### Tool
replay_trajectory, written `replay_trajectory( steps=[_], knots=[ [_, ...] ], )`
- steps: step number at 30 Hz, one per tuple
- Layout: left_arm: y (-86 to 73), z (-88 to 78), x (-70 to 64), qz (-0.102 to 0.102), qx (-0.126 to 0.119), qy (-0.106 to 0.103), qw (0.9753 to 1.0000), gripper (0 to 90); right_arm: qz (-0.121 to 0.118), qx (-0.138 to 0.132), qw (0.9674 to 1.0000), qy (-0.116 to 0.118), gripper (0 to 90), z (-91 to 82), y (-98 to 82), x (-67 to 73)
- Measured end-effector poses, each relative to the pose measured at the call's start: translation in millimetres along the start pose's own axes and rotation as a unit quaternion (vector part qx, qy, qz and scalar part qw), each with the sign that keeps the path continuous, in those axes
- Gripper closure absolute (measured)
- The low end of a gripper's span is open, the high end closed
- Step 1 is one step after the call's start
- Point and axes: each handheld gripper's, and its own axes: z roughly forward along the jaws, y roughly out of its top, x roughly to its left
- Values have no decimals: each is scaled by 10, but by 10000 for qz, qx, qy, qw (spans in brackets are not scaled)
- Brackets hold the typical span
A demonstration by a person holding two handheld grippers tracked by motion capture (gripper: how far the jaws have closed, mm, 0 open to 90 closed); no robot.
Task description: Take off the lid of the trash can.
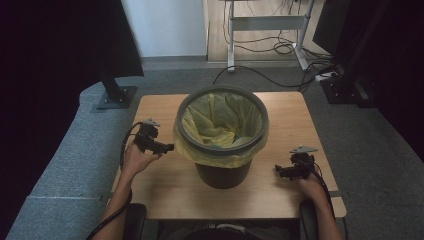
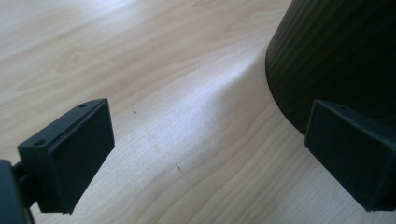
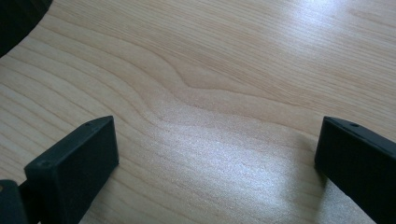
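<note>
Between both spread empty tongs (image 1: 169,147) (image 1: 278,170), lined bin (image 1: 222,142) on table (image 1: 165,187).

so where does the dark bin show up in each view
High view: the dark bin stands mid-table, its yellow liner folded over the rim, between the left tool and the right tool.
Left gripper view: its ribbed dark wall takes up the upper right, behind the right-hand jaw.
Right gripper view: a dark sliver at the top left corner.
Shared landmark: the light wood table.
</note>
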Motion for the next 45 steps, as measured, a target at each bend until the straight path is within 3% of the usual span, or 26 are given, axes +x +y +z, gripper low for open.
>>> replay_trajectory(
  steps=[16, 20, 37, 45],
  knots=[
    [437, -375, 62, 95, -34, 59, 9999, 0, -7, 2, 10000, -3, 0, -1, 0, -1],
    [558, -472, 68, 125, -136, 46, 9998, 1, 1, -6, 10000, -6, 0, 0, -1, 1],
    [1093, -832, -20, 390, -246, 73, 9989, 21, -6, 3, 10000, -4, 0, -1, 0, -1],
    [1302, -969, -70, 409, -242, 7, 9989, 19, 5, -5, 10000, -5, 0, 0, 0, 1]
  ],
)
